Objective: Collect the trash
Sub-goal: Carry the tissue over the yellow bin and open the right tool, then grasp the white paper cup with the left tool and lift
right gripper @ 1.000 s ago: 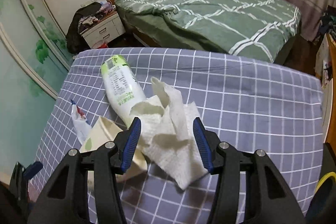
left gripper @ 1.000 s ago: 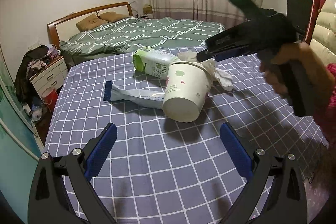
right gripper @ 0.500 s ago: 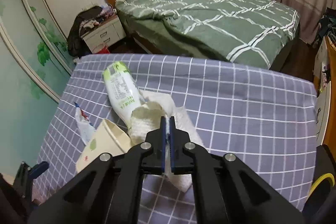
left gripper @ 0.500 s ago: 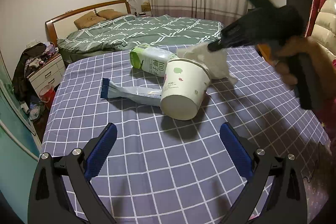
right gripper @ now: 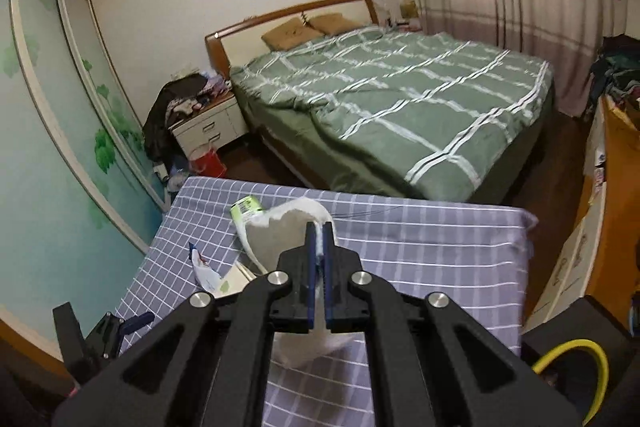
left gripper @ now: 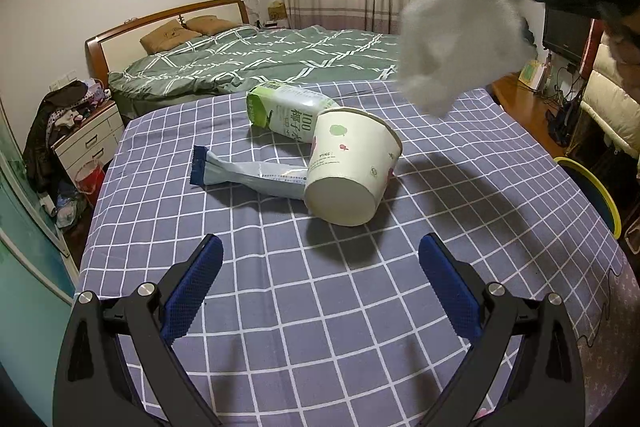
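Gripping the tissue (right gripper: 304, 227) in my right gripper (right gripper: 319, 247), seemingly clear of the table (left gripper: 280, 307); left gripper (left gripper: 320, 267) is gaping, empty

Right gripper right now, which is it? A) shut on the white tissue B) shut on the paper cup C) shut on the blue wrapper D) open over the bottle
A: the right gripper has its blue pads pinched together on the white tissue, which hangs clear above the checked cloth.

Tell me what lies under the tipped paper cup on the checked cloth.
The paper cup lies on its side across one end of a flattened grey-blue wrapper; beside its rim lies a green-and-white carton. The wrapper's covered end and the cup's inside cannot be seen.
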Demonstrator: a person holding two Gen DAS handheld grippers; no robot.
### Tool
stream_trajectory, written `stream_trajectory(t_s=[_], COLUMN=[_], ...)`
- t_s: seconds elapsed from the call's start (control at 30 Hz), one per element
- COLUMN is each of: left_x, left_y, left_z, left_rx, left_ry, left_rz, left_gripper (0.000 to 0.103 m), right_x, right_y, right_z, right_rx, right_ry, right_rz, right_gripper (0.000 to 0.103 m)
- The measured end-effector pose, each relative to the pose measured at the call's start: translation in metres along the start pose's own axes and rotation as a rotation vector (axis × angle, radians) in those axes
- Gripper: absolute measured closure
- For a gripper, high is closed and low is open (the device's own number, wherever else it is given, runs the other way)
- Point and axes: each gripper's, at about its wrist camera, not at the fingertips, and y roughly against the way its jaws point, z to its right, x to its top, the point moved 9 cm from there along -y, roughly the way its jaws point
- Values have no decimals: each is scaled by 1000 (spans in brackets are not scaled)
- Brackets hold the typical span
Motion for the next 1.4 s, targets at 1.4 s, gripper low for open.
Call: stream_trajectory(t_s=[1.4], left_x=[22], left_y=[-12], left_z=[25], left_rx=[-115], left_ry=[-46], left_rz=[-79], left_gripper=[6], right_x=[-200], right_y=[105], right_z=[267], right_rx=[-413], right_ry=[-423], right_rz=[-55], right_gripper=[60])
